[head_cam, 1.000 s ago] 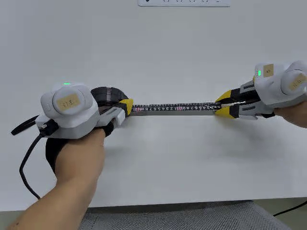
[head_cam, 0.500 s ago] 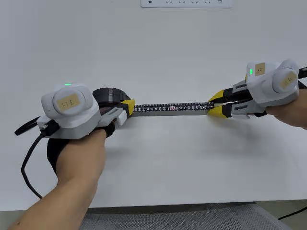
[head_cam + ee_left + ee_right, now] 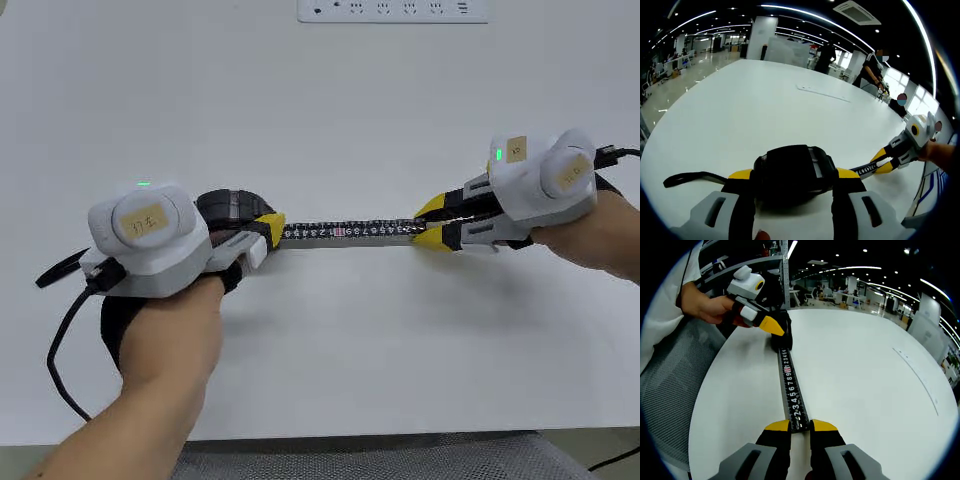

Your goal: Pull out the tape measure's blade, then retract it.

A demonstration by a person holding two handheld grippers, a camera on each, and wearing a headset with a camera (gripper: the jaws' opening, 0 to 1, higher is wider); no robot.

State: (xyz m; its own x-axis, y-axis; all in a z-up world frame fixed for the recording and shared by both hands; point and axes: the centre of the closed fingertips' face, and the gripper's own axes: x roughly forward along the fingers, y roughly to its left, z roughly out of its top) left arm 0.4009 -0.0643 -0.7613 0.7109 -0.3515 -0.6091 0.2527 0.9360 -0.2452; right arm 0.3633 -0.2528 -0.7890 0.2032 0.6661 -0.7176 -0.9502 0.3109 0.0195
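1. Rightward of me, the right gripper [image 3: 428,222] has come in toward the left one since a second ago, so less of the blade [image 3: 350,231] lies bare between them; the left gripper [image 3: 268,228] sits about where it was.
2. My left gripper has its jaws spread wide round the black tape measure [image 3: 232,206], one yellow tip pressed against each side of the body, gripping it firmly. The tape measure rests on the white tabletop [image 3: 350,340], left of centre in the head view.
3. My right gripper has its jaws almost together, pinching the free end of the blade between the yellow tips. In the right gripper view the low numbers on the blade sit just ahead of those tips.
4. From the mouth of the tape measure the blade runs straight across to the right gripper, lying just over the tabletop; I cannot tell whether it touches the surface.
5. A black strap [image 3: 60,268] trails from the tape measure out to the left, lying flat on the tabletop.
6. A black cable [image 3: 55,345] hangs from the back of the left gripper, over the near edge of the tabletop.
7. A white power strip [image 3: 392,10] lies at the far edge of the tabletop, well apart from both grippers.
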